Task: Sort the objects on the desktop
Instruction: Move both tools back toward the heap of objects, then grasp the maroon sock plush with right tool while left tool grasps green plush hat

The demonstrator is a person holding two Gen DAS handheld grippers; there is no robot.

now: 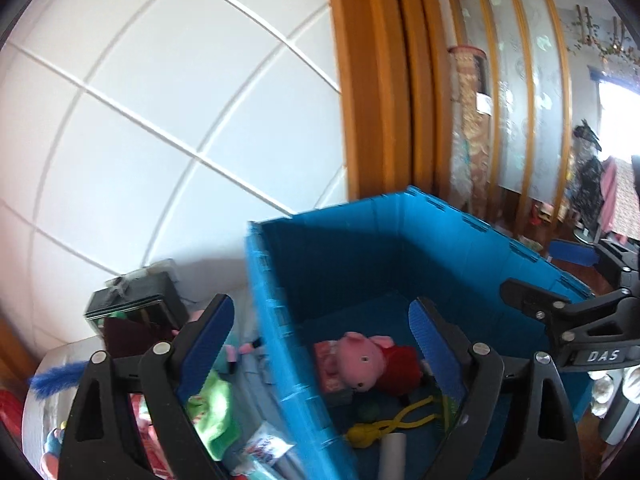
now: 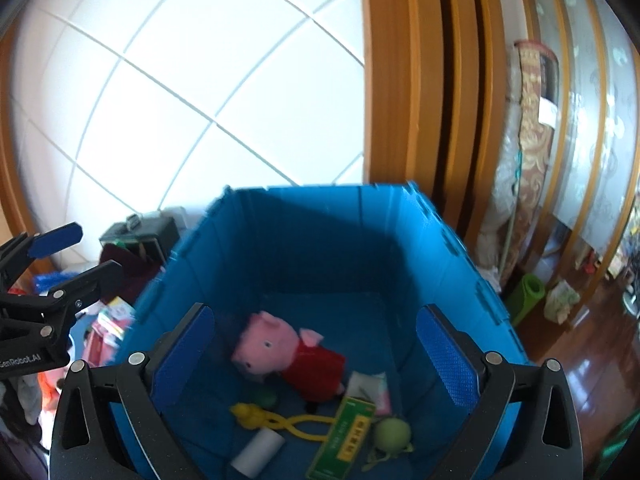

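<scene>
A blue crate [image 2: 320,248] holds a pink pig plush in a red dress [image 2: 280,348], a yellow duck-shaped clip [image 2: 276,420], a white roll [image 2: 258,450], a green box [image 2: 344,440] and a green ball [image 2: 392,434]. My right gripper [image 2: 316,356] hangs open over the crate with nothing between its fingers. My left gripper [image 1: 320,344] is open too and straddles the crate's left wall [image 1: 272,320], empty. The pig plush [image 1: 368,364] also shows in the left wrist view. Each gripper appears in the other's view: left gripper [image 2: 80,256], right gripper [image 1: 564,276].
Left of the crate lie a green cloth [image 1: 212,412], a black box [image 1: 136,300], a blue feathery thing [image 1: 56,378] and several packets [image 2: 112,324]. A white tiled wall [image 1: 160,120] stands behind, a wooden door frame [image 2: 400,100] to the right, with clutter on the floor beyond.
</scene>
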